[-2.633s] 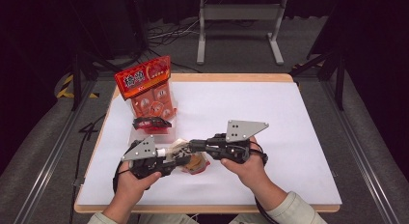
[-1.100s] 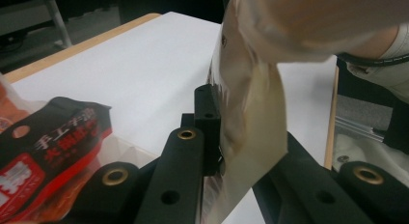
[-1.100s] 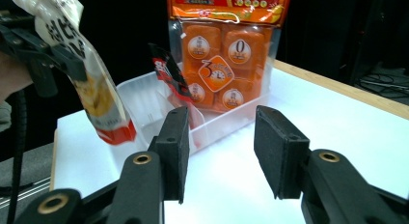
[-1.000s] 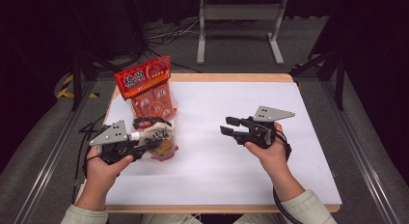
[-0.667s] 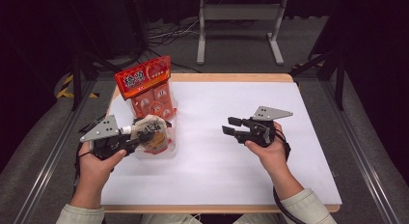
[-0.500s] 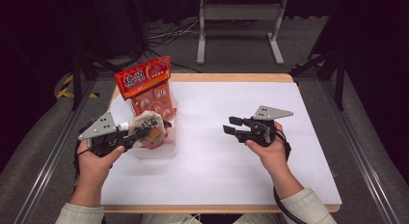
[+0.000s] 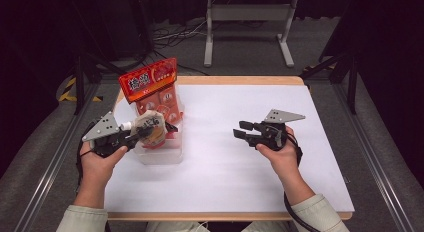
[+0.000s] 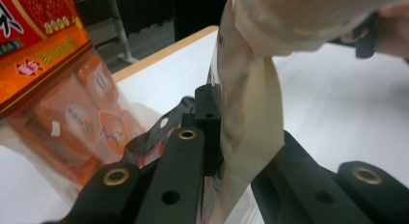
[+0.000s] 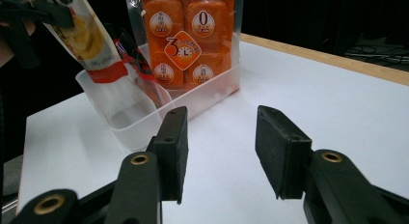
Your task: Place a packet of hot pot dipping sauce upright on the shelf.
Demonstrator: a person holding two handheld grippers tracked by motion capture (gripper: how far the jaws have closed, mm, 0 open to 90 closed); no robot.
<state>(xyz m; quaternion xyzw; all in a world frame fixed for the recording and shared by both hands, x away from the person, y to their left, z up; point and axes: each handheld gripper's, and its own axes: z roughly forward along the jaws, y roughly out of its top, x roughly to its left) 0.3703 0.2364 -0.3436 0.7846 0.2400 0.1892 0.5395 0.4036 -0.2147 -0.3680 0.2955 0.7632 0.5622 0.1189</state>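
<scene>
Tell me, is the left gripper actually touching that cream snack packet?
Touching. In the left gripper view the left gripper has both black jaws pressed against the cream snack packet, pinching its edge.

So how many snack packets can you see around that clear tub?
3, maybe more hidden: the big orange bag stands upright in the tub; a dark packet leans beside it; the left gripper holds a cream pouch above.

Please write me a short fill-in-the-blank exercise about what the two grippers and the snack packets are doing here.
1. The left gripper is shut on a cream ____.
2. The orange packet stands in a clear plastic ____.
3. The right gripper has jaws that are ____ and hold nothing.

Missing words: pouch; bin; open
</scene>
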